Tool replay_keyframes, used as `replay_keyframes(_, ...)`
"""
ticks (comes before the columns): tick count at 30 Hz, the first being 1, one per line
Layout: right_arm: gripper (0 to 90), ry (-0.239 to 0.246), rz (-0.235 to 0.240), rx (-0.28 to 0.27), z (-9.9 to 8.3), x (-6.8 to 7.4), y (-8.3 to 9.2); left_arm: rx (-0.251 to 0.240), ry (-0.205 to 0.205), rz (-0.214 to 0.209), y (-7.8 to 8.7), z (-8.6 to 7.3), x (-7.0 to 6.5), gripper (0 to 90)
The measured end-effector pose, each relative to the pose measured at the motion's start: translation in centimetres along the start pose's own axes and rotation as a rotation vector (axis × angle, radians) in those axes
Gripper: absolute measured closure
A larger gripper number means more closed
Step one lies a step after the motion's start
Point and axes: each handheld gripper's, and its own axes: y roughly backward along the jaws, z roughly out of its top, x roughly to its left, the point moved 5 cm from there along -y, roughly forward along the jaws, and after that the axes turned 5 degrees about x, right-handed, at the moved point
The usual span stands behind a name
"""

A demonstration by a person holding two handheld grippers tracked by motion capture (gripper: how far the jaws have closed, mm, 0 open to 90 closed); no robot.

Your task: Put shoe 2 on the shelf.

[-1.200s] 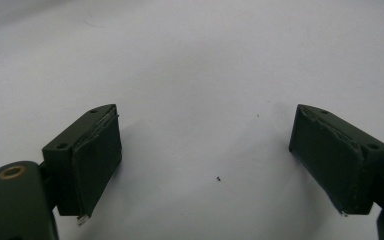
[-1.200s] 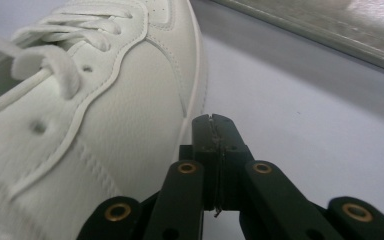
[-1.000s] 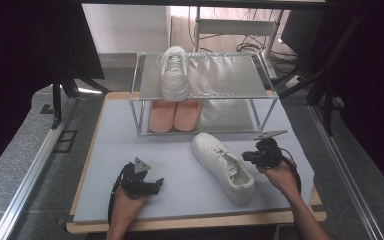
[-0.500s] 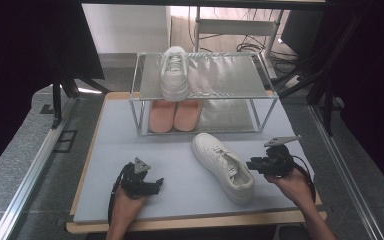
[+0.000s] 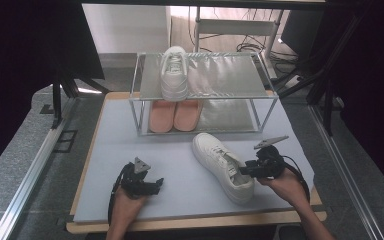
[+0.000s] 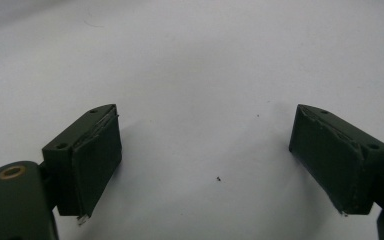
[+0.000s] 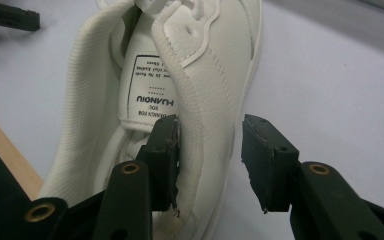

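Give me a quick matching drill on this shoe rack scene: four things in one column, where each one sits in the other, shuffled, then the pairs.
Things:
1. white sneaker on the rack
2. pink slippers
3. white sneaker on the mat
4. left gripper

Places:
A. on the lower level of the rack, under the top shelf
B. over bare mat at the near left, jaws wide apart with nothing between them
C. on the rack's top shelf, at its left end
D. on the mat in front of the rack, its heel collar between the right gripper's jaws

Pairs: 1-C, 2-A, 3-D, 4-B
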Motion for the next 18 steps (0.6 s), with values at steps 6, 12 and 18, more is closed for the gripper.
replay_keyframes(6, 70.0, -0.013, -0.013, 0.039, 0.5, 0.2, -0.6, 0.001, 0.000, 0.000, 0.0, 0.0, 0.0, 13.6)
replay_keyframes(12, 78.5, -0.057, 0.028, 0.015, 0.5, -0.2, -0.5, 0.000, 0.000, 0.000, 0.0, 0.0, 0.0, 13.5)
replay_keyframes(18, 79.9, -0.159, 0.113, -0.009, 0.4, -0.9, 0.0, 0.001, 0.001, 0.000, 0.0, 0.0, 0.0, 13.5)
